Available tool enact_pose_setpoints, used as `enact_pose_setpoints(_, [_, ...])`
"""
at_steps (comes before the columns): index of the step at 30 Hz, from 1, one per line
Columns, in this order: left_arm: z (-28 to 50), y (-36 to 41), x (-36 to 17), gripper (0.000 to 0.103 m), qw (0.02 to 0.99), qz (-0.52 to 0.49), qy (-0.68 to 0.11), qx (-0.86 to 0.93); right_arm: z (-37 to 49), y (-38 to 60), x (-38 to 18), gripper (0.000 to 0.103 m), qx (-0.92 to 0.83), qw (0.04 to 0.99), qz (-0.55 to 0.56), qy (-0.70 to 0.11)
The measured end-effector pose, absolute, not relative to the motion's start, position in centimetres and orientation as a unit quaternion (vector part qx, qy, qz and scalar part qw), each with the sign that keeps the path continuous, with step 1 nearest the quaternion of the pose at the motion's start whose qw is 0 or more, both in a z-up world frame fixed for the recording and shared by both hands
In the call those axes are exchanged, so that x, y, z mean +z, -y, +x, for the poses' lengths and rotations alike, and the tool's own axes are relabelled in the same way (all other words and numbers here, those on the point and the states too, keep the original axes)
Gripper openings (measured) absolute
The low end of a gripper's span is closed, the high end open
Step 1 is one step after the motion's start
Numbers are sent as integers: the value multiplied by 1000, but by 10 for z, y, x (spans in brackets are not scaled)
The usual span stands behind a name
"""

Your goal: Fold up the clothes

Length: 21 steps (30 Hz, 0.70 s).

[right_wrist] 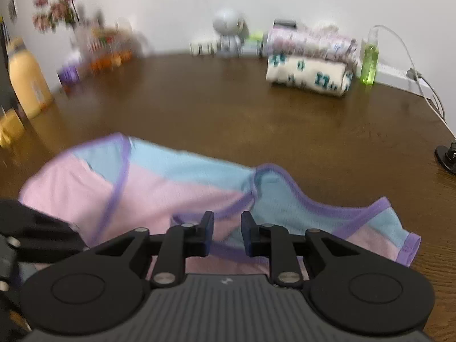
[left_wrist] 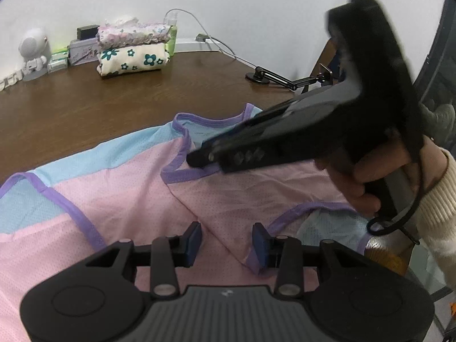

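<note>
A pink and light-blue mesh top with purple trim (left_wrist: 128, 193) lies spread on the brown table (left_wrist: 85, 108), its right side folded over toward the middle. My left gripper (left_wrist: 227, 240) stands open low over the fold's edge, with pink cloth lying between its fingers and the hem trim beside the right pad. My right gripper (left_wrist: 196, 158), held by a hand (left_wrist: 362, 188) in a cream sleeve, points down at the purple neckline. In the right wrist view my right gripper (right_wrist: 227, 228) has its jaws narrowly apart, with the top's (right_wrist: 176, 188) trim visible in the gap.
A stack of folded clothes (left_wrist: 134, 48) sits at the back by the wall, beside a green bottle (right_wrist: 369, 59) and a small astronaut figure (left_wrist: 32, 54). A black jointed mount (left_wrist: 285, 79) lies at the right. A yellow bottle (right_wrist: 25, 82) and clutter stand at the far left.
</note>
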State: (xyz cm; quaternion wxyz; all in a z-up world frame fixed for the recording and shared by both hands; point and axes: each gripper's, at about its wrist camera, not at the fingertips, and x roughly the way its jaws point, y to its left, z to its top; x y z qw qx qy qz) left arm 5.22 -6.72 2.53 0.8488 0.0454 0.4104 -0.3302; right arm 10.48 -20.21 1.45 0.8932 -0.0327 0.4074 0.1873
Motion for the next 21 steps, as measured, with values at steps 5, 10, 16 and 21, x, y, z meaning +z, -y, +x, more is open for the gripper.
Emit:
enact_pose_setpoints(5, [54,65,23,37,850,40,-403,-337,103,196,12,0,174,898,-71,-398])
enact_pose_setpoints(10, [55,62,24,37,849,35,-406,-335,103,204,16,1,159,906,-64,-386])
enact_pose_setpoints(16, [42,26,51,39,863,0,-377,-337,78,232,40,23,165,918,-38,-359])
enact_pose_setpoints(21, [14,-3,61,52,866,-3,-366,-341,36,243,44,23,199,909,-45,-363])
